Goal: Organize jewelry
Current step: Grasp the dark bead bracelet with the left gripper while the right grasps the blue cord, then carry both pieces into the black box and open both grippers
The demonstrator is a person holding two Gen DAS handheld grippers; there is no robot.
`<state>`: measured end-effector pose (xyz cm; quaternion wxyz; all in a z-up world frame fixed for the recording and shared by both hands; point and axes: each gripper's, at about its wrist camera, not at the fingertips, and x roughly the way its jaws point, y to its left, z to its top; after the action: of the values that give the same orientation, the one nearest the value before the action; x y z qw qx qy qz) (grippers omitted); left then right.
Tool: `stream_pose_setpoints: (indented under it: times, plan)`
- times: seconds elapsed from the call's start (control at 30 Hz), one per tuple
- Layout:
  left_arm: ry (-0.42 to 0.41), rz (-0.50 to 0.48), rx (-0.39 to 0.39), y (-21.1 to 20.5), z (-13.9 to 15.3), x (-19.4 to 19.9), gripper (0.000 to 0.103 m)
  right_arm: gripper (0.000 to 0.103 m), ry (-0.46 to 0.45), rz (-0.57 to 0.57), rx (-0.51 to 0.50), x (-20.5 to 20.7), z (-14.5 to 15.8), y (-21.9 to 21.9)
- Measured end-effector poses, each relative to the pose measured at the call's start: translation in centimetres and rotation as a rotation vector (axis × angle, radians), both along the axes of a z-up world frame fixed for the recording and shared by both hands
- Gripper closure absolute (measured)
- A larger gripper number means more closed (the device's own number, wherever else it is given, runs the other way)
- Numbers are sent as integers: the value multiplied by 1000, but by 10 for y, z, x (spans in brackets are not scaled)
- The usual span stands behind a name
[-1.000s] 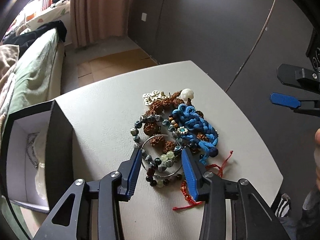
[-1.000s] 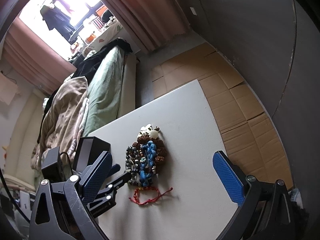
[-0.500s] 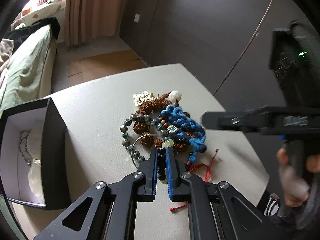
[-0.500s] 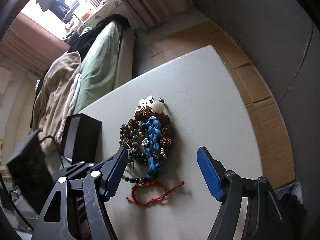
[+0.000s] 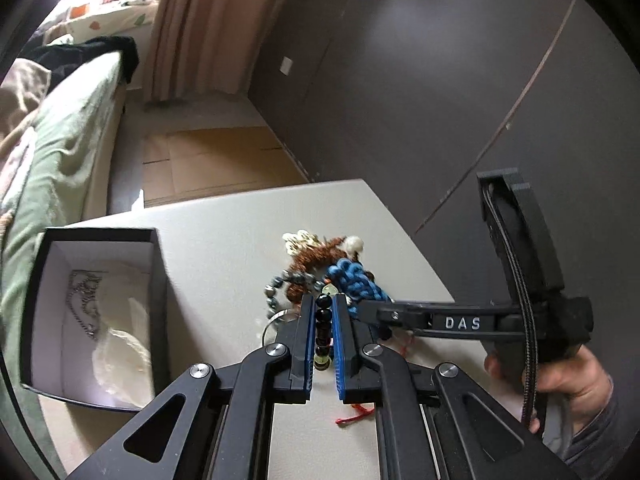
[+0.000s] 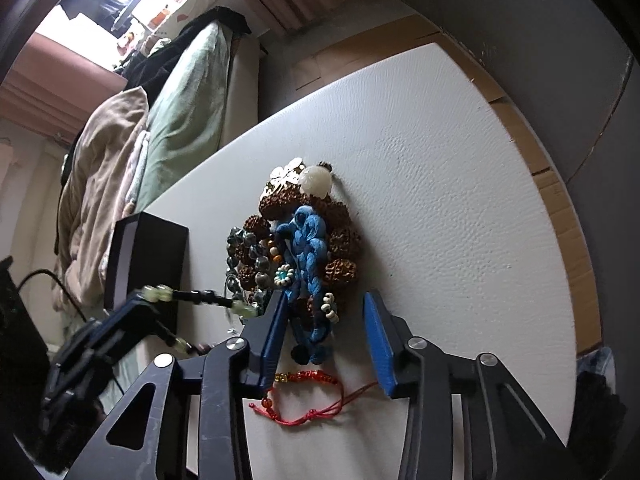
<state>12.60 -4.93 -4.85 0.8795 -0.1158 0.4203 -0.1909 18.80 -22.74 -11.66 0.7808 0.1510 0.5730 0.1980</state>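
A heap of jewelry (image 5: 320,268) lies on the white table (image 5: 224,232): brown seed beads, a blue knotted cord (image 6: 306,236), grey beads, a red string bracelet (image 6: 308,380). My left gripper (image 5: 323,300) is shut on a bracelet of black and pale green beads (image 5: 323,320) and holds it lifted off the heap; the bracelet also shows in the right wrist view (image 6: 196,296). My right gripper (image 6: 324,300) is open, low over the near end of the blue cord. An open black box (image 5: 92,316) with a white lining holds a chain at the left.
The table's right edge drops to a cardboard-covered floor (image 6: 560,200). A bed with green bedding (image 5: 52,152) stands beyond the table on the left. A dark wall (image 5: 440,80) runs behind.
My left gripper closed on the black and green bead bracelet and lifted it from the heap. My right gripper moved down toward the blue cord, still open.
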Motion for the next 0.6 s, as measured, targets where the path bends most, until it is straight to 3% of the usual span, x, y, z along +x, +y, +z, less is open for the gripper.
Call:
stream_pose_setpoints:
  times: [0.17, 0.4, 0.47, 0.6]
  plan:
    - [-15, 65, -20, 18, 6, 0, 95, 85, -15, -32, -14, -7, 6, -3]
    - [-26, 101, -35, 32, 10, 0, 95, 85, -65, -58, 9, -14, 25, -8]
    - [-33, 111, -40, 34, 12, -2, 95, 95, -76, -67, 19, -14, 29, -11]
    - [-60, 137, -53, 42, 20, -4, 95, 95, -112, -62, 63, -17, 42, -12]
